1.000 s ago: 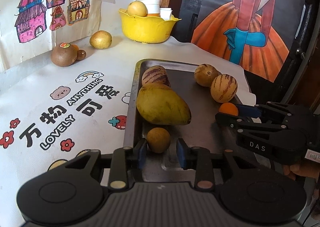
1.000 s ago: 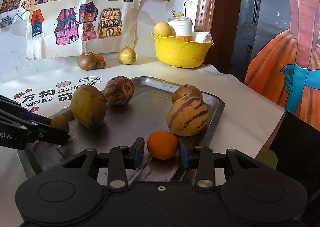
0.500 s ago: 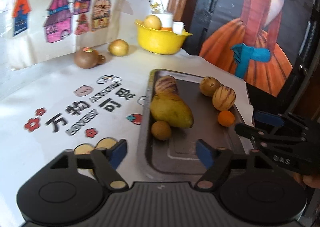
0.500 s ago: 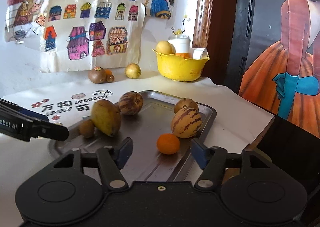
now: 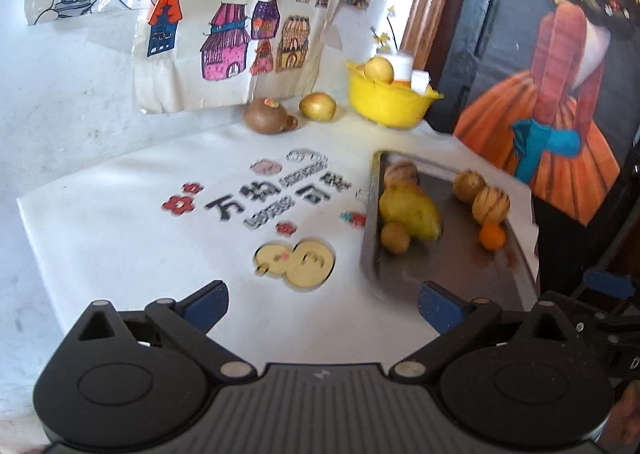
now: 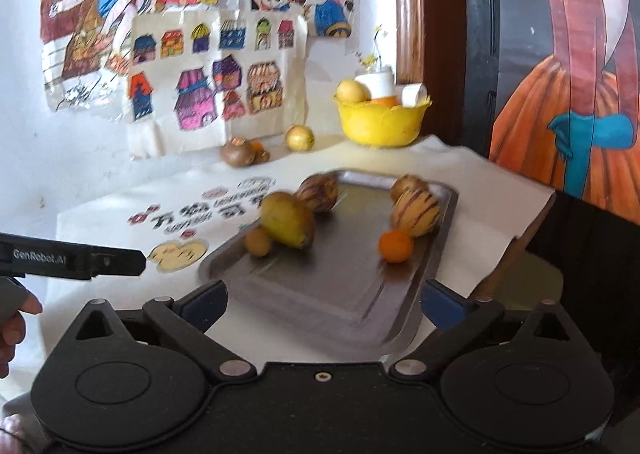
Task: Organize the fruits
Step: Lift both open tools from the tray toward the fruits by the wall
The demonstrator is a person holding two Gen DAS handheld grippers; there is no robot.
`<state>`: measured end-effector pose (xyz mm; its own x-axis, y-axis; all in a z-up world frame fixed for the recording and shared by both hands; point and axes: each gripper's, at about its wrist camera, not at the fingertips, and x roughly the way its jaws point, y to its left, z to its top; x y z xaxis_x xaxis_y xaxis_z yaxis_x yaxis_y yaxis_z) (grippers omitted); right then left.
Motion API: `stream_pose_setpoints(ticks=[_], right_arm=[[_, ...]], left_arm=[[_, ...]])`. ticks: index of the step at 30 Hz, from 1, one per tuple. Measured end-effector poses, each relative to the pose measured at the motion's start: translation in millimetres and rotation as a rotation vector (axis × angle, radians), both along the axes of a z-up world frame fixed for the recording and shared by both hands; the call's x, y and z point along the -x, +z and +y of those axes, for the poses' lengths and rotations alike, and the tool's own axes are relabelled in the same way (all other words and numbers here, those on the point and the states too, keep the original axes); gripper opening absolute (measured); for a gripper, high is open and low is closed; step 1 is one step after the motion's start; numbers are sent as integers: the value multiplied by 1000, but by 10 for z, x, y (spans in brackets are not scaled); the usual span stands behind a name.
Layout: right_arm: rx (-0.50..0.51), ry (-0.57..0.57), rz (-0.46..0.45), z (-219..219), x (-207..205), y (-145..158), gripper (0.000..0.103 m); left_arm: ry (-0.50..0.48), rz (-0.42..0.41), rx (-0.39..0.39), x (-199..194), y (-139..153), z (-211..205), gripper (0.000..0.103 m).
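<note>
A metal tray (image 6: 340, 294) (image 5: 404, 274) lies on the white cloth. On it sit a yellow-green mango (image 6: 286, 219) (image 5: 408, 212), a small brown fruit (image 6: 258, 242) (image 5: 394, 238), a small orange (image 6: 395, 247) (image 5: 492, 237) and three striped melons (image 6: 416, 207) (image 6: 318, 193) (image 6: 408, 186). My left gripper (image 5: 322, 306) is open and empty, high above the cloth, left of the tray. My right gripper (image 6: 324, 306) is open and empty, above the tray's near edge.
A yellow bowl (image 6: 378, 124) (image 5: 384, 104) with fruit and a jar stands at the back. A kiwi (image 6: 238, 153) (image 5: 264, 119) and a yellow fruit (image 6: 300, 138) (image 5: 318, 107) lie by the wall with drawings. The table edge drops off at right.
Both grippers let go of their fruits, opened wide and drew back and up from the tray. The small brown fruit and the orange stay on the tray.
</note>
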<state>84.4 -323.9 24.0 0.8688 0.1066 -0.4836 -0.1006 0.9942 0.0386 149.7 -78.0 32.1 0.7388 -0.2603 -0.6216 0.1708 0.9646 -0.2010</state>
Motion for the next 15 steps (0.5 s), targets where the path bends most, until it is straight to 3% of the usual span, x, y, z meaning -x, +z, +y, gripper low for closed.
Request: stream_pose_setpoints(ticks=[7, 15], right_arm=[[43, 52, 96, 373, 265, 10, 102], [29, 204, 188, 718, 353, 266, 102]], left_arm=[[-72, 16, -157, 234, -15, 181, 103], [-63, 64, -149, 323, 99, 546, 103]])
